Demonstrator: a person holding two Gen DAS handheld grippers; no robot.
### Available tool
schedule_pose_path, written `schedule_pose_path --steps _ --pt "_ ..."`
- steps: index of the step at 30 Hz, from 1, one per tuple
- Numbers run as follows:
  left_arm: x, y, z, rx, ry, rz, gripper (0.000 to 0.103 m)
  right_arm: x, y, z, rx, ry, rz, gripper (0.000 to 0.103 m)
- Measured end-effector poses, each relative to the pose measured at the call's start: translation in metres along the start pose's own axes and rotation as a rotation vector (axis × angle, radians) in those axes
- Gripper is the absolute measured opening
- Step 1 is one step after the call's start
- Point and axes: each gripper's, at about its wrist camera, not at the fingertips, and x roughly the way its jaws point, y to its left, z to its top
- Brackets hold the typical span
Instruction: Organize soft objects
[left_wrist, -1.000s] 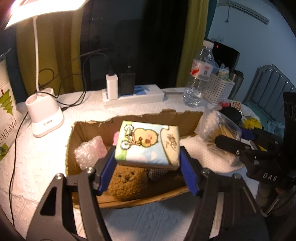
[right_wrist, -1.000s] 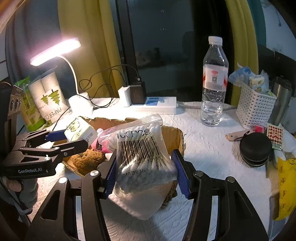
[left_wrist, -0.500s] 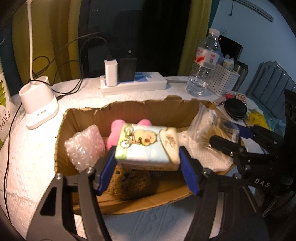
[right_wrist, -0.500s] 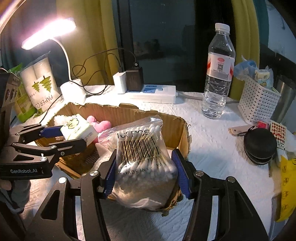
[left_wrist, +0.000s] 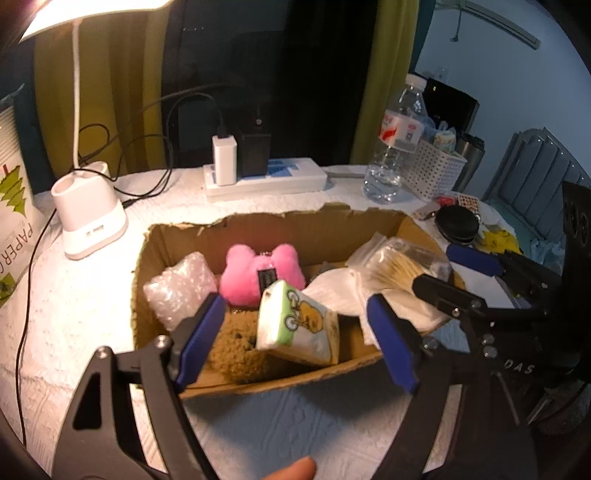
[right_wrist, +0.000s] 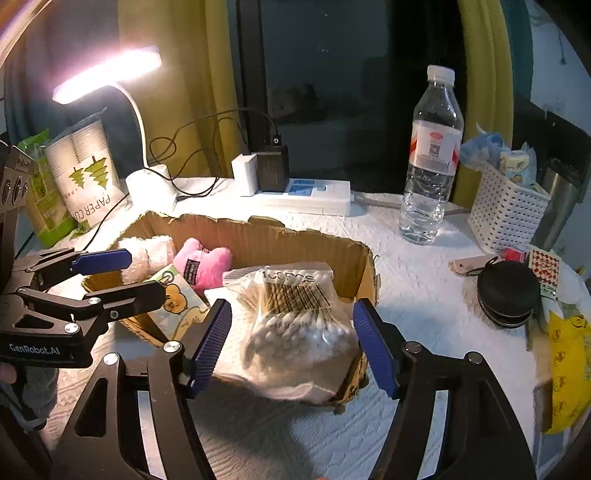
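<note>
Cardboard box (left_wrist: 258, 236) holds tissue pack (left_wrist: 297, 323) and swab bag (right_wrist: 295, 317), both grippers' fingers (left_wrist: 201, 328) wide; I'd lift straight out.

White textured tablecloth (right_wrist: 406, 306) carries cardboard box (right_wrist: 295, 242), power strip (right_wrist: 314, 194), water bottle (right_wrist: 430, 162), lamp base (left_wrist: 88, 218), white basket (right_wrist: 506, 210).

Pink plush (left_wrist: 260, 273), brown cardboard box (left_wrist: 295, 230), blue fingers (left_wrist: 391, 341).

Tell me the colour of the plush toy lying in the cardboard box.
Pink, with a small dark label; the plush toy shows best in the left wrist view.
</note>
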Motion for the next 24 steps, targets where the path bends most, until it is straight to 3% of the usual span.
schedule_pose_path --steps 17,24 --pt "-0.051 -0.007 -0.010 0.017 -0.071 -0.002 0.082 -0.051 0.018 -0.003 -0.003 -0.059 -0.025 0.072" --pt "-0.079 -0.010 -0.013 0.032 -0.131 -0.007 0.091 -0.074 0.027 -0.004 -0.008 -0.089 -0.037 0.072"
